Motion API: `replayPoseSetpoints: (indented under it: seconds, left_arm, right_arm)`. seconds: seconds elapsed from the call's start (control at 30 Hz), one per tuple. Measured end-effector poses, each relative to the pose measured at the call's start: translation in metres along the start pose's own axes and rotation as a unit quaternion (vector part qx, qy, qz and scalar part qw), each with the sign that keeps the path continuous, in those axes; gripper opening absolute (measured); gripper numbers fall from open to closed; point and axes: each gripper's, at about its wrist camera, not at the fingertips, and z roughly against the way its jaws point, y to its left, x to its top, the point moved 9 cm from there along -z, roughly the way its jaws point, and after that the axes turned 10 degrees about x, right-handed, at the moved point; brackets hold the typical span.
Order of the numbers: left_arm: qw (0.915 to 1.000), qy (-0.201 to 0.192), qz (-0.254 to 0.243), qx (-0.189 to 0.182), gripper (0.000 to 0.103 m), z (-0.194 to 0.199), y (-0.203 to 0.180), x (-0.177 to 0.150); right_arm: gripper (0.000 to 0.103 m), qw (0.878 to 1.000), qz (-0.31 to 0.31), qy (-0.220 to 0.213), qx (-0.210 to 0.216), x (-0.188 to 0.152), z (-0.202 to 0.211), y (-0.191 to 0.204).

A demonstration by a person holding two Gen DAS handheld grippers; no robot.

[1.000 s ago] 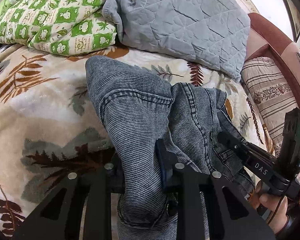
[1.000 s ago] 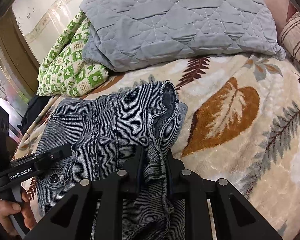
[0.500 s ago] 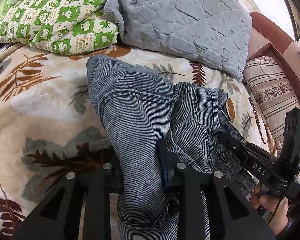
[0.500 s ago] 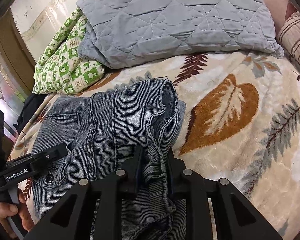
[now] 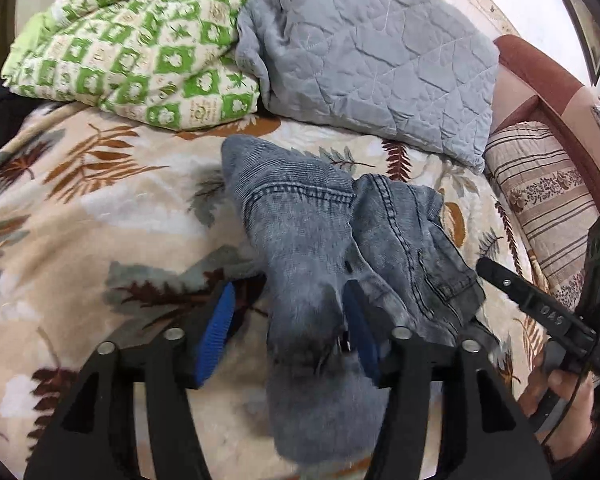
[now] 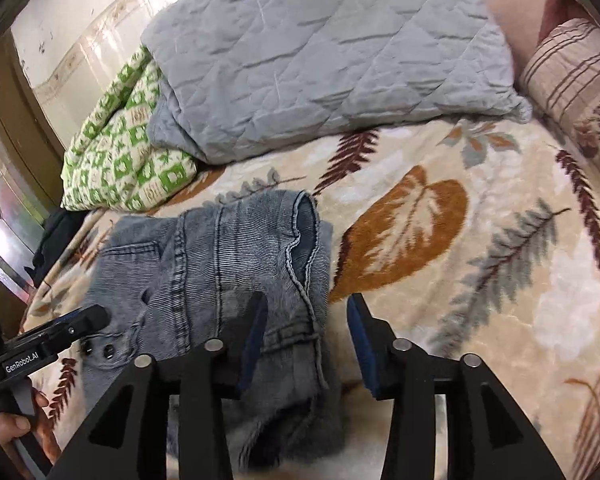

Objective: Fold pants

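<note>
**On the bed, both sets of jaws let go of the folded jeans**

At the near edge of the left wrist view, the left gripper had just been opening. Its jaws stood about half spread, and the blue pads no longer pressed on anything. A fold of the grey-blue jeans still ran up between them, lying against the right-hand pad and clear of the left-hand one.

In the right wrist view, the right gripper had likewise just been opening, its jaws partly spread. The hemmed edge of the jeans lay between them, beside the left-hand pad, with open blanket showing before the right-hand pad. Neither gripper pinched the cloth.

Just beyond the jaws, the jeans rested in a bunched, folded heap on the leaf-patterned blanket covering the bed, a back pocket and seams showing on top. At each view's side edge the other gripper appeared, held in a hand at the jeans' far side.

Farther back lay a grey quilted cover and a green-and-cream checked quilt, touching each other. A striped pillow sat at the right.
</note>
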Motion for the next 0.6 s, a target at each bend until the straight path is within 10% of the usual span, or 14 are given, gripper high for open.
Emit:
replayPoseSetpoints:
  seconds: [0.6]
  left_arm:
    - [0.9968,-0.052,-0.043,0.042,0.073,0.066,-0.010,-0.067]
  right_arm:
    - [0.064,0.999,0.038,-0.017,0.007,-0.071,0.103,0.036]
